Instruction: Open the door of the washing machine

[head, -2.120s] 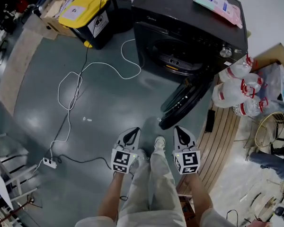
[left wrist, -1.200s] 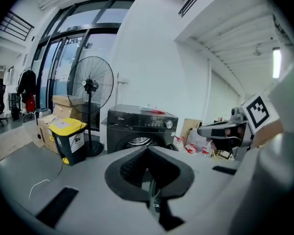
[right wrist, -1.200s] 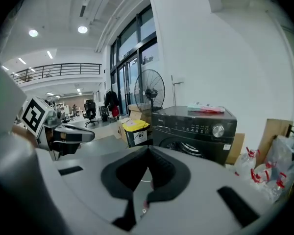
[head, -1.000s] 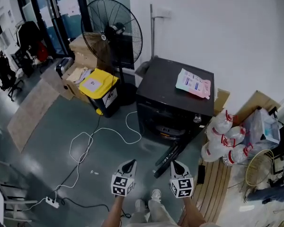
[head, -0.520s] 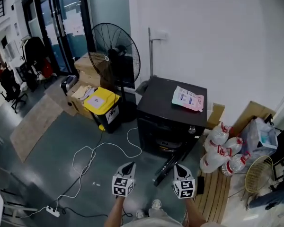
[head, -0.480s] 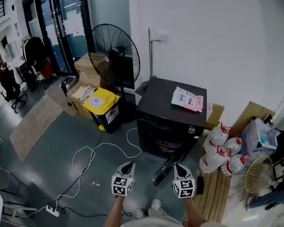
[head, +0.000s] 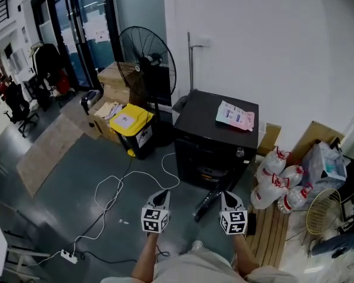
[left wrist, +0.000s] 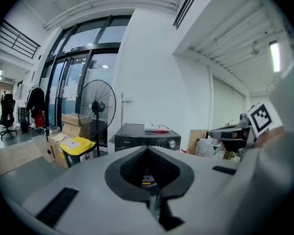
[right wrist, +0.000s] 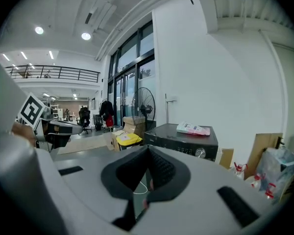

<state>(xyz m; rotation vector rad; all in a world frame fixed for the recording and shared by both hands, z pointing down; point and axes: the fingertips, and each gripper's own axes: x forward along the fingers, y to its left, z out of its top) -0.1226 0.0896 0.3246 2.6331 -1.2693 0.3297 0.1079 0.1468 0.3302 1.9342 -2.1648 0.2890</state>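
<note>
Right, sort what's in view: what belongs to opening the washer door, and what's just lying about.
Job in hand:
washer
door, already swung open
left claw and right claw, both shut, empty

Lying about:
fan
yellow bin
packet on the washer
water jugs
white cable
power strip

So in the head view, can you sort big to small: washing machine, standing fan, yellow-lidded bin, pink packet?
1. Black washing machine
2. Round black standing fan, close second but farther off
3. Yellow-lidded black bin
4. Flat pink packet
</note>
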